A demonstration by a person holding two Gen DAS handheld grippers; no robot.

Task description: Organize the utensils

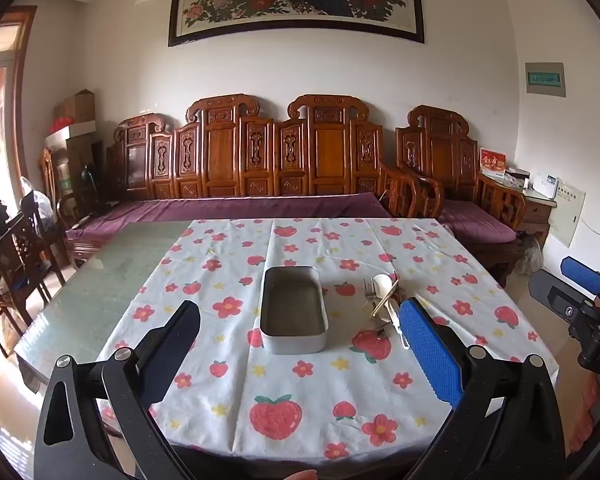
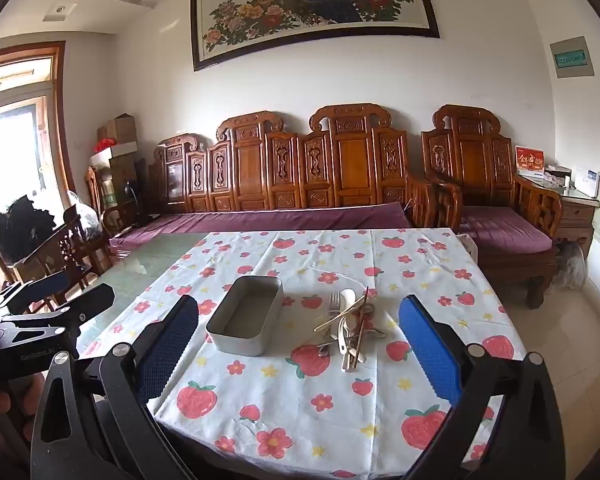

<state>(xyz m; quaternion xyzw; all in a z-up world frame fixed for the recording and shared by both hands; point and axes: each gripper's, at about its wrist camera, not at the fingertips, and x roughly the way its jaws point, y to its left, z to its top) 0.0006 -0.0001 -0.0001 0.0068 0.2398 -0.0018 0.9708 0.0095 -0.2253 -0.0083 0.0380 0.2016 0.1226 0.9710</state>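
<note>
A grey rectangular metal tin (image 1: pixel 293 309) stands empty on the strawberry-print tablecloth (image 1: pixel 292 404); it also shows in the right wrist view (image 2: pixel 245 321). To its right lies a pile of utensils (image 2: pixel 350 322): a fork, pale spoons and chopsticks, crossed over each other. The pile shows in the left wrist view (image 1: pixel 381 300), partly hidden by a blue pad. My left gripper (image 1: pixel 300 344) is open and empty, above the table's near side, in front of the tin. My right gripper (image 2: pixel 298 340) is open and empty, in front of the tin and the pile.
The cloth covers the right part of a glass-topped table (image 1: pixel 100 280). A carved wooden sofa with purple cushions (image 1: pixel 240 204) stands behind the table. Wooden chairs (image 1: pixel 16 264) stand at the left. A side table with boxes (image 2: pixel 572 196) stands at the far right.
</note>
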